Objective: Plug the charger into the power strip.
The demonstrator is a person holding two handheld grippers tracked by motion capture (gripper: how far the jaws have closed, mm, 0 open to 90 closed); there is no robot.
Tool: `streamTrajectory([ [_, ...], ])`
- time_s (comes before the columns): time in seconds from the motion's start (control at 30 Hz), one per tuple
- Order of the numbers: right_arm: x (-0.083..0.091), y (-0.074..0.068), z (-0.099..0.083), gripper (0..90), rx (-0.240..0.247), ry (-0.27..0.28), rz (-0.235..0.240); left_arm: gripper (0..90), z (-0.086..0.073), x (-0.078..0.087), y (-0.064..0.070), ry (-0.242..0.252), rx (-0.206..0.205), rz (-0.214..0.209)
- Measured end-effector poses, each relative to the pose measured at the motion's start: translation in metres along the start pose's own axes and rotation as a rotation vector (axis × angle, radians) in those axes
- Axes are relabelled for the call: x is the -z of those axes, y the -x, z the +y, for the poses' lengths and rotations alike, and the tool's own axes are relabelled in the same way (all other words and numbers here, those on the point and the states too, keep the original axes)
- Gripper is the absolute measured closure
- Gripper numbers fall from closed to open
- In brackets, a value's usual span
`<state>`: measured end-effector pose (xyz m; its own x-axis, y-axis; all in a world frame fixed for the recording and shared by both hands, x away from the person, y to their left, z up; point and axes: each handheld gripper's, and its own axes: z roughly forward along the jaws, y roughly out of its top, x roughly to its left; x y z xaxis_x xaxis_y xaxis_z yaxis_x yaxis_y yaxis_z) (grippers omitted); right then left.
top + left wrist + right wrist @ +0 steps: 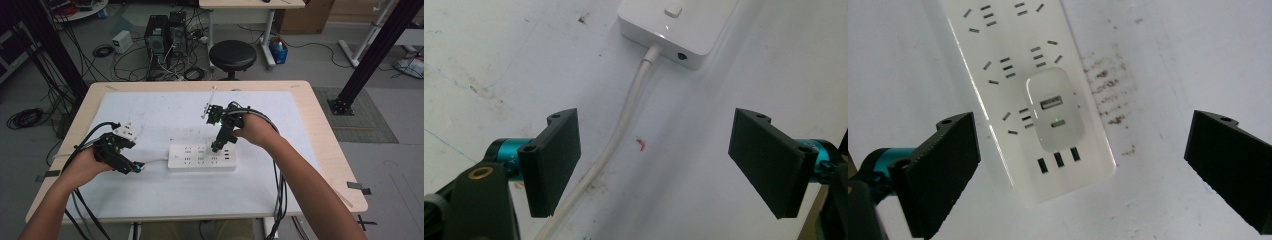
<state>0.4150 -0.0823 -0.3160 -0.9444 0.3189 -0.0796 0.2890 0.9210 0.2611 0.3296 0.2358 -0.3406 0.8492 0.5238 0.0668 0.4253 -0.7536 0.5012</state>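
Note:
A white power strip (pixel 200 157) lies in the middle of the white table mat. A small white charger (pixel 1054 111) with two ports is plugged into the power strip (pixel 1018 85) near its USB end. My right gripper (pixel 218 146) hangs just above that end, open wide, with the charger between and below the jaws. My left gripper (pixel 135 167) rests low at the strip's left, open, straddling the white cord (pixel 621 122) that leaves the strip's switch end (pixel 676 27). Neither gripper holds anything.
The white mat (pixel 150 115) covers most of the wooden table (pixel 327 145). Beyond the far edge stand a black stool (pixel 232 55), computer towers (pixel 164 32) and tangled floor cables. Cables trail from both grippers toward the near edge.

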Motion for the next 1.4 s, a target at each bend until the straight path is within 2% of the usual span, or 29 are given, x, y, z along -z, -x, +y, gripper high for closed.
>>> streamTrajectory([
  [0.13, 0.011, 0.005, -0.012, 0.8, -0.054, 0.016, -0.008, 20.9, 0.002, 0.001, -0.002, 0.005, 0.003, 0.003],
  [0.27, 0.025, 0.011, -0.027, 0.8, -0.104, 0.072, -0.012, 20.9, 0.006, 0.004, -0.003, 0.013, 0.007, 0.015],
  [0.37, 0.036, 0.014, -0.042, 0.8, -0.128, 0.094, -0.007, 20.9, 0.009, 0.006, -0.004, 0.031, 0.018, 0.03],
  [0.6, 0.053, 0.017, -0.081, 0.8, -0.221, 0.136, -0.042, 20.9, 0.012, 0.009, -0.008, 0.045, 0.046, 0.067],
  [0.7, 0.058, 0.014, -0.097, 0.8, -0.26, 0.13, -0.065, 20.9, 0.013, 0.011, -0.008, 0.046, 0.044, 0.067],
  [0.83, 0.063, 0.01, -0.119, 0.8, -0.289, 0.117, -0.085, 20.9, 0.016, 0.013, -0.009, 0.044, 0.043, 0.07],
  [0.87, 0.063, 0.01, -0.119, 0.8, -0.289, 0.117, -0.085, 20.9, 0.016, 0.013, -0.009, 0.044, 0.043, 0.07],
  [0.93, 0.067, 0.009, -0.134, 0.8, -0.315, 0.125, -0.102, 20.9, 0.016, 0.013, -0.01, 0.041, 0.041, 0.068],
  [1.1, 0.071, 0.007, -0.159, 0.8, -0.372, 0.141, -0.11, 20.9, 0.016, 0.011, -0.012, 0.034, 0.046, 0.064],
  [1.4, 0.069, 0.001, -0.175, 0.8, -0.392, 0.138, -0.116, 20.9, 0.02, 0.008, -0.009, 0.033, 0.037, 0.071],
])
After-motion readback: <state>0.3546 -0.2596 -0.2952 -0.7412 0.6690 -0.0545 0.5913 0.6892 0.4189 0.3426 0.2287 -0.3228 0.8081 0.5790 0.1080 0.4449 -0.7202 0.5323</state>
